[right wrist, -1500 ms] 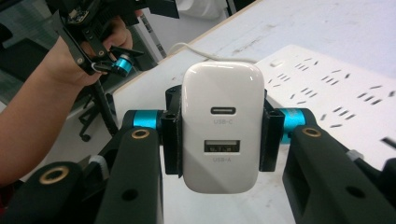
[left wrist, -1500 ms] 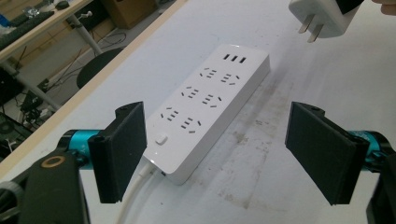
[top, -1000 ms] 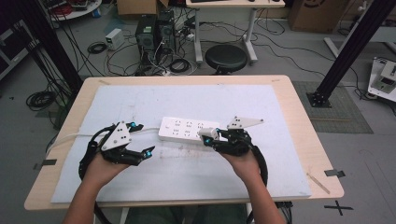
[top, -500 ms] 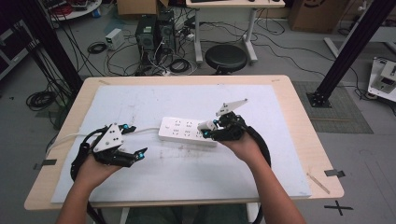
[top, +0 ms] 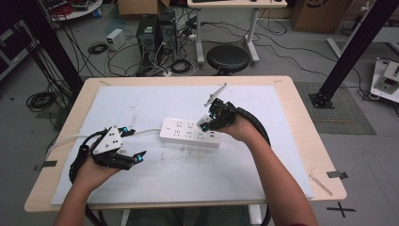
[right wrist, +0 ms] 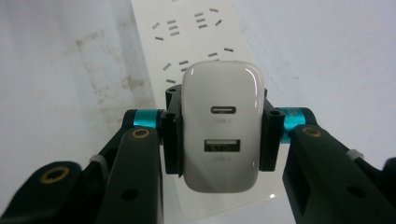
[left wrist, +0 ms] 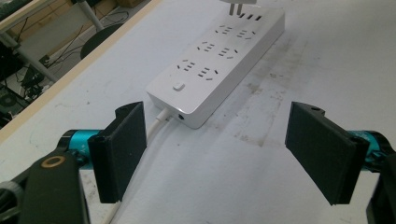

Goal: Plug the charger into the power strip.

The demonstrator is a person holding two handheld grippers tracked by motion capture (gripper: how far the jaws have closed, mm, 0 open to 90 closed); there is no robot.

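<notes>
One charger [right wrist: 219, 126] and one power strip [top: 189, 133] were in play. The charger was white and rounded, with two USB ports on its face. The right tongs [top: 207, 121] were clamped on it just above the strip's near end. The left tongs [left wrist: 219, 154] stood wide apart, empty, the strip just beyond them.

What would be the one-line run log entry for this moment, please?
right gripper: shut on USB charger, above power strip | left gripper: open, empty, facing strip's cord end | charger prongs not inserted

Left tool [top: 134, 143] jaws wide, low; right tool [top: 205, 123] clamped, raised.
</notes>
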